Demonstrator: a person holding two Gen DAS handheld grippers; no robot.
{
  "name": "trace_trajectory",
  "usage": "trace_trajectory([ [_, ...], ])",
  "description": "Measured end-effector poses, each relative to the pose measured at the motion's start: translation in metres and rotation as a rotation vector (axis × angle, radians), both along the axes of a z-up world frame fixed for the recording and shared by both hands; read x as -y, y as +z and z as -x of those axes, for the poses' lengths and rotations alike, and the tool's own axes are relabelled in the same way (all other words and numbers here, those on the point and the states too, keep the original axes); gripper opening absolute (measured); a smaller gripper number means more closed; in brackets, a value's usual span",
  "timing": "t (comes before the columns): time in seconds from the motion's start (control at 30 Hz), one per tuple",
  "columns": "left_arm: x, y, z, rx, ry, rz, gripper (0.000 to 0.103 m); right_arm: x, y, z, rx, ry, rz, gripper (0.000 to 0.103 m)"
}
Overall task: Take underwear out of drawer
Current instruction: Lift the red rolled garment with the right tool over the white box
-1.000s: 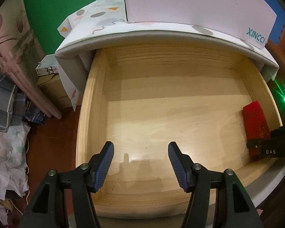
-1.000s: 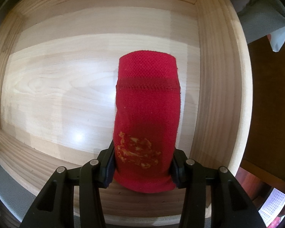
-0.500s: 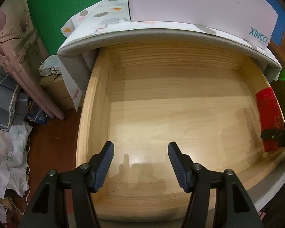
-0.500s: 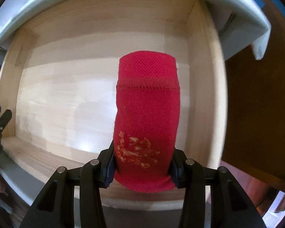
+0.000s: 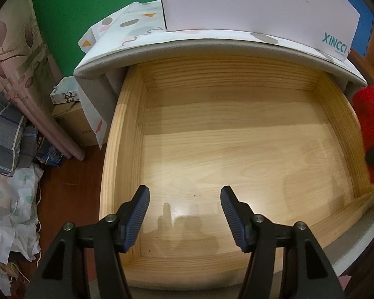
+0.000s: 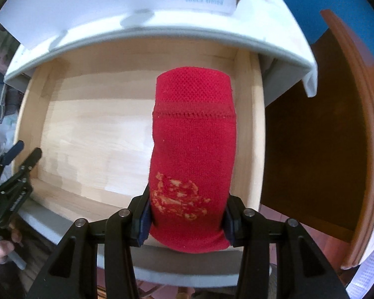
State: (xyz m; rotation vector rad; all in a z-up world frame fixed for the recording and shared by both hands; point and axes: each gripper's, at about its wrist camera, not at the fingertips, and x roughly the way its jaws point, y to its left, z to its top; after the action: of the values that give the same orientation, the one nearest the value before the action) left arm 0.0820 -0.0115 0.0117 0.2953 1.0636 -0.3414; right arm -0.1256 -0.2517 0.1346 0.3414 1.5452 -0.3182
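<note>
Drawer (image 5: 127, 134): pulled out, pale wood, floor bare and lit, shadows of the left fingers on it near the front wall.
Cabinet top (image 5: 212, 43): grey-edged, covered by a patterned white sheet, overhangs the drawer's back.
White box (image 5: 249, 2): stands on the cabinet top, teal "XINCCI" lettering at one corner.
Wooden door panel (image 6: 356, 129): reddish-brown, beside the drawer's right wall.
Fabric pile (image 5: 10, 134): checked and floral cloth on the floor, left of the drawer.
Cardboard box (image 5: 74, 122): on the floor beside the cabinet's left side.
Underwear (image 6: 192, 154): red roll with gold print near the lower end, held clear above the drawer's right side, not touching wood.
Right gripper (image 6: 187, 216): clamped on the underwear's lower end, blue pads (image 6: 144, 224) pressed into the cloth from both sides.
Left gripper (image 5: 184, 214): fingers apart, nothing between them, over the drawer's front left.
</note>
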Motion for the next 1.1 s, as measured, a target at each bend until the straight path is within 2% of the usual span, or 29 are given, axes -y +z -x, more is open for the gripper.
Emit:
trace_trajectory([
  [0.47, 0.0, -0.001, 0.001, 0.002, 0.0, 0.001, 0.061, 0.008, 0.069, -0.024, 0.113, 0.028, 0.061, 0.043],
  [0.8, 0.001, 0.0, 0.001, 0.005, -0.001, 0.002, 0.061, 0.018, 0.138, -0.054, 0.218, 0.034, 0.112, 0.043],
  [1.1, 0.002, 0.0, 0.001, 0.006, -0.001, 0.003, 0.061, 0.034, 0.171, -0.092, 0.251, 0.029, 0.159, 0.043],
])
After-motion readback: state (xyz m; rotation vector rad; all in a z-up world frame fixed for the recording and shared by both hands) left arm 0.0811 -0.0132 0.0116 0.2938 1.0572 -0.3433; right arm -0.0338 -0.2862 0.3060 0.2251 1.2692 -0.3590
